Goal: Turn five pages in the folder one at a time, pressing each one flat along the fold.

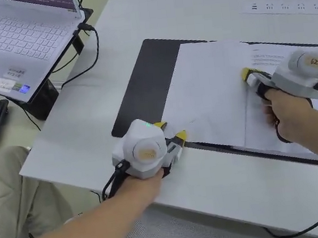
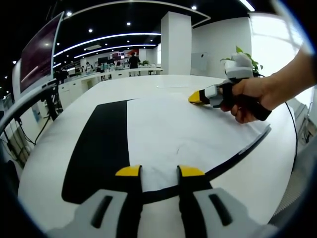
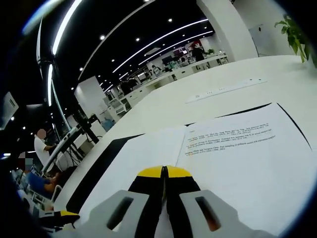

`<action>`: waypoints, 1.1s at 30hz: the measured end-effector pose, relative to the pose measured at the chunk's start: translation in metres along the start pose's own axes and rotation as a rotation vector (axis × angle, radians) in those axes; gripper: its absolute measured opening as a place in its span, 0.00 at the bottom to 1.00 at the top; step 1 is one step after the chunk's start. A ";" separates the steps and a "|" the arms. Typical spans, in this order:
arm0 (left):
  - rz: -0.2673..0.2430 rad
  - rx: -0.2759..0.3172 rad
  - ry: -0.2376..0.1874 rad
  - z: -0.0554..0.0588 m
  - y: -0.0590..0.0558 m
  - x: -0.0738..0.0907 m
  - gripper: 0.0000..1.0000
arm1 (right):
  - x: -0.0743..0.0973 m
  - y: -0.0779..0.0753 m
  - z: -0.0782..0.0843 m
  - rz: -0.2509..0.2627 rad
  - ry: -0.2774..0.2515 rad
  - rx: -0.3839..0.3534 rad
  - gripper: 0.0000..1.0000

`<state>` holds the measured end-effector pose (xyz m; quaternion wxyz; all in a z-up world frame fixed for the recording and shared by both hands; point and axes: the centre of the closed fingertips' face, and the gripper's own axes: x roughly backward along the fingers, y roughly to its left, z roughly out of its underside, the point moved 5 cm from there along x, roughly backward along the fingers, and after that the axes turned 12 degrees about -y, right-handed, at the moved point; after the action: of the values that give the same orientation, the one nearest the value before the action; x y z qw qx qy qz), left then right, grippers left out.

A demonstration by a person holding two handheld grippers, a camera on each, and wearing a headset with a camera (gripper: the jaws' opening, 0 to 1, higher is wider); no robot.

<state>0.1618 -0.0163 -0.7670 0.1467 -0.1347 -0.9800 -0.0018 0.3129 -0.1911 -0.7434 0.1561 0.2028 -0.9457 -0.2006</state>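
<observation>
The open black folder of white printed pages (image 1: 144, 86) lies flat on the white table (image 1: 204, 6), left tongs (image 2: 159, 171) slightly parted at its near edge, right tongs (image 3: 164, 172) pinched together, tips on the centre fold.

Open folder (image 1: 143, 81), power strip (image 1: 286, 7) on table (image 1: 193, 7)

Left gripper (image 1: 170, 129) at folder (image 1: 144, 86) edge, right gripper (image 1: 247, 75) at fold.

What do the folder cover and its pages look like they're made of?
The folder cover looks like matte black plastic or coated board: it lies flat and dark with no glare, and I can't tell which. The pages look like thin, matte white paper, with printed text lines on the right-hand sheet.
</observation>
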 end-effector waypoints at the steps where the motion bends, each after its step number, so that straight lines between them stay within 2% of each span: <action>1: 0.000 0.000 0.000 0.000 0.000 0.000 0.26 | 0.003 0.001 0.001 -0.001 0.003 0.001 0.00; 6: -0.001 0.000 -0.002 0.001 0.001 0.001 0.26 | 0.021 0.013 0.008 -0.023 0.024 0.028 0.00; 12: -0.001 0.000 -0.003 0.001 0.002 0.002 0.26 | 0.033 0.013 0.014 -0.008 0.029 0.009 0.00; 16: -0.002 0.002 -0.005 0.001 0.003 0.002 0.26 | 0.042 0.017 0.021 -0.022 0.042 0.008 0.00; 21: -0.003 -0.001 -0.007 0.002 0.003 0.002 0.26 | 0.058 0.028 0.034 -0.051 0.064 0.017 0.00; 23: -0.004 0.000 -0.006 0.002 0.003 0.003 0.26 | 0.066 0.031 0.040 -0.054 0.070 0.013 0.00; 24: -0.003 0.000 -0.006 0.002 0.003 0.003 0.26 | 0.069 0.032 0.044 -0.054 0.091 0.009 0.00; 26: -0.004 0.002 -0.005 0.002 0.003 0.003 0.26 | 0.071 0.031 0.048 -0.059 0.096 0.014 0.00; 33: -0.004 0.002 -0.003 0.001 0.002 0.005 0.26 | 0.098 0.036 0.060 -0.055 0.120 -0.005 0.00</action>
<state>0.1574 -0.0126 -0.7662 0.1454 -0.1327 -0.9804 -0.0011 0.1934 -0.1857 -0.7582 0.2072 0.2401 -0.9281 -0.1950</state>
